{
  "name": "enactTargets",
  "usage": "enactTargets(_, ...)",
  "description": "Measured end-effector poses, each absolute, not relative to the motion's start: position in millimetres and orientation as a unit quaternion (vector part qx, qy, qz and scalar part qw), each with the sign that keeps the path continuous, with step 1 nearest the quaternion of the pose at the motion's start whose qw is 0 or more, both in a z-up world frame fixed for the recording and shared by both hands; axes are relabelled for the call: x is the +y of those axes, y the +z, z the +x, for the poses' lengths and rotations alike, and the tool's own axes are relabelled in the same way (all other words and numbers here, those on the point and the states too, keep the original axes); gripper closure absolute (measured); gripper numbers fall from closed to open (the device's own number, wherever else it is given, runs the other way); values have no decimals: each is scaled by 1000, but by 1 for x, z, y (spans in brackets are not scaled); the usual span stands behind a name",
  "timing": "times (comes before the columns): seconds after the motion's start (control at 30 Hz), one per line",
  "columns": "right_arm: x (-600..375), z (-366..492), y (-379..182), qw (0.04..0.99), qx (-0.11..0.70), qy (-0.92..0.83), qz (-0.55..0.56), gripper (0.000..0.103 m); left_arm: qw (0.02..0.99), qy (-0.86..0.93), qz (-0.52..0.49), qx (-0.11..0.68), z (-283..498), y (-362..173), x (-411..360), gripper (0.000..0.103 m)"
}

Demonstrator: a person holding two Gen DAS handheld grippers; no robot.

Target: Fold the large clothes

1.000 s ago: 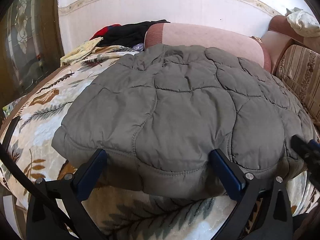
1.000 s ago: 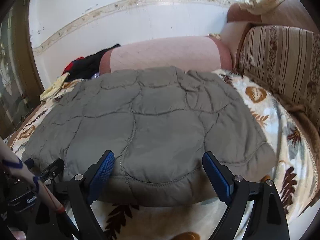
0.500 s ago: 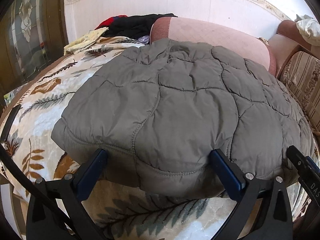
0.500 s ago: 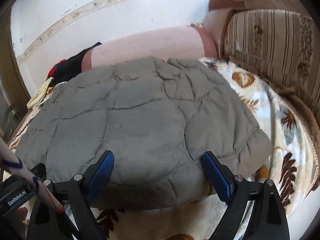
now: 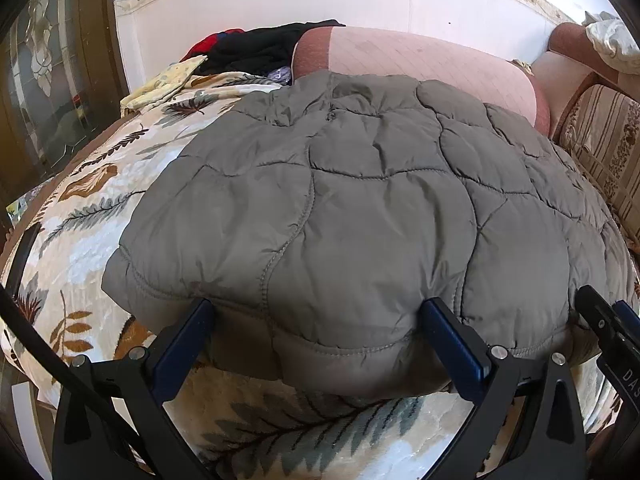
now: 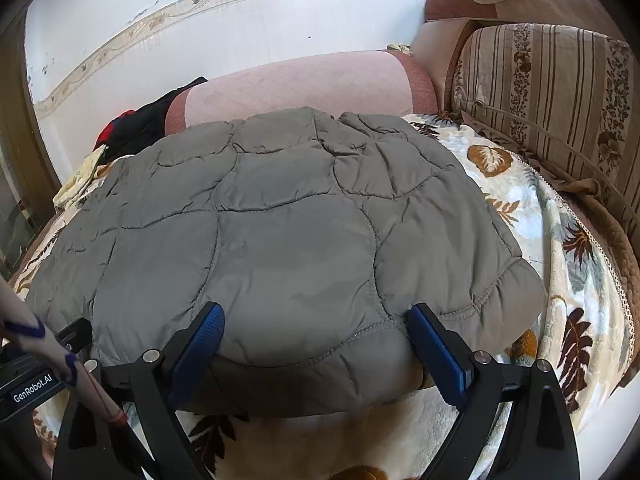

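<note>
A grey quilted puffer jacket point(image 5: 360, 216) lies flat on a leaf-patterned blanket point(image 5: 80, 216); it also fills the right wrist view point(image 6: 280, 240). My left gripper point(image 5: 316, 312) is open, its blue pads at the jacket's near hem, left part. My right gripper point(image 6: 316, 320) is open at the near hem, right part, close to the jacket's right corner point(image 6: 516, 292). The right gripper's tip shows at the left view's right edge point(image 5: 608, 320). Neither gripper holds cloth.
A pink bolster point(image 6: 304, 84) lies behind the jacket against the white wall. Black and red clothes point(image 5: 256, 46) are piled at the back left. A striped sofa back point(image 6: 552, 92) stands on the right. A dark wooden door point(image 5: 48, 80) is on the left.
Both grippers stayed open at the near hem. The views shifted a little: both cameras moved closer over the jacket, and the jacket looks larger in frame.
</note>
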State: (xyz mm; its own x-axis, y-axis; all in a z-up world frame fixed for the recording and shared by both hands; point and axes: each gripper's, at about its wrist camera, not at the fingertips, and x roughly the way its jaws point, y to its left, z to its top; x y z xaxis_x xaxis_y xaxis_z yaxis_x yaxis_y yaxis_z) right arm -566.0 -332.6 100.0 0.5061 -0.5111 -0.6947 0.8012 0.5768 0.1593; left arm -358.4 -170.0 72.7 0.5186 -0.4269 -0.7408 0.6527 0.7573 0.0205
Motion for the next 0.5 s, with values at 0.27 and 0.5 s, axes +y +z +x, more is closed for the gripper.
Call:
enactTargets(0.27,-332,-563,99,835,311,-392,227,5,855,-318,159,377,-359,72,-172,0)
enactTargets(0.5,-331,-563,99,836,314,-391,224,4,856,-317,164,373,-360,72,-173,0)
